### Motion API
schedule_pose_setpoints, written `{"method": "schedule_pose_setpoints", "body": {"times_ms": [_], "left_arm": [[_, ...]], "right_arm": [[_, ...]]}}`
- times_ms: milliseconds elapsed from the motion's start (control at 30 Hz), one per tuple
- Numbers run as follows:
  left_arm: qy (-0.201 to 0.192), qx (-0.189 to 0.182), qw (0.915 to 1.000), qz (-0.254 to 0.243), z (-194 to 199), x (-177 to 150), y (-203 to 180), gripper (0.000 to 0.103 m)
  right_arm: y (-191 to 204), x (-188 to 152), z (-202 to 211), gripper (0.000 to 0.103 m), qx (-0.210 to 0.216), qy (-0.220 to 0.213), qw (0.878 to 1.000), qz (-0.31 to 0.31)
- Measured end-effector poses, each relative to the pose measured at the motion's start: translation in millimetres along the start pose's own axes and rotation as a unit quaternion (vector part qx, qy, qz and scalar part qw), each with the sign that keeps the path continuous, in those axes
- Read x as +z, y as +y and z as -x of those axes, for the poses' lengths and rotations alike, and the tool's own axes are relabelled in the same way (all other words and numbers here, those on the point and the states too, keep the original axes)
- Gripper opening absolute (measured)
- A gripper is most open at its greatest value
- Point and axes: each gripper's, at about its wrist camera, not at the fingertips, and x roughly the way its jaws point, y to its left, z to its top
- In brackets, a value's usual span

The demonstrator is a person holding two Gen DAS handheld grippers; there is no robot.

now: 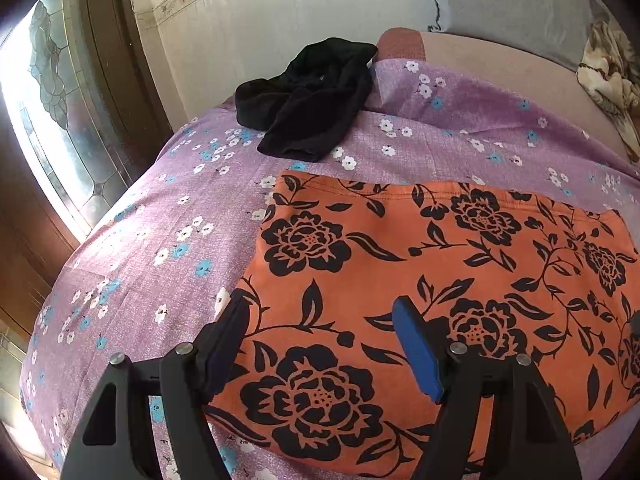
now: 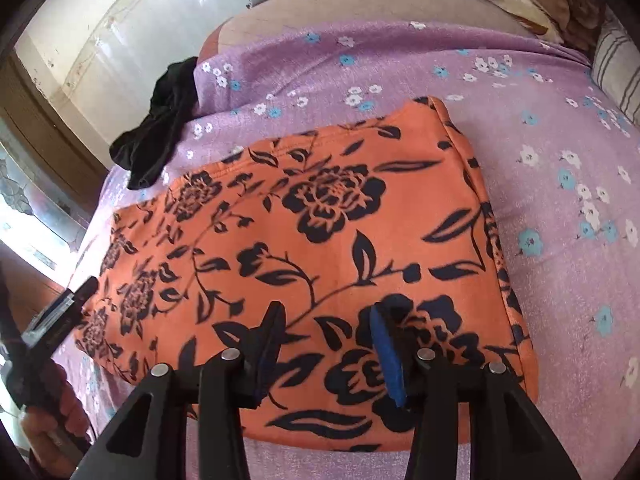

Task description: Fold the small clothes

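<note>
Purple flowered bed sheet (image 1: 132, 264) carries the orange floral garment (image 2: 304, 240), lying flat and folded in the middle, with a black garment (image 1: 308, 104) crumpled near the far edge. Both the left gripper (image 1: 324, 344) and the right gripper (image 2: 328, 344) hang above the orange cloth, jaws spread and holding nothing. The soft sheet may be pinched together with the garment, which would pull the fold crooked.
</note>
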Motion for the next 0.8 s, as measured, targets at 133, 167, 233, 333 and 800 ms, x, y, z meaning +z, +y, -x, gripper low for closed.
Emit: {"method": "schedule_pose_setpoints", "body": {"times_ms": [133,167,233,333,800], "left_arm": [[0.02,0.013,0.9997,0.002,-14,-4,1,0.075],[0.023,0.013,0.9997,0.0,-16,-5,0,0.075],[0.033,0.007,0.9994,-0.001,-21,-6,-1,0.075],[0.052,-0.003,0.9987,0.0,-29,-6,-3,0.075],[0.139,-0.031,0.9898,0.004,-22,-26,-6,0.094]], "right_arm": [[-7,17,4,0.05,0.004,-0.024,0.999,-0.02],[-13,19,0,0.051,-0.004,-0.016,0.999,-0.028],[-26,17,-18,0.052,-0.014,0.024,0.998,-0.048],[-23,18,-16,0.052,-0.013,0.019,0.999,-0.04],[-5,-21,-4,0.061,-0.006,0.054,0.998,-0.026]]}}
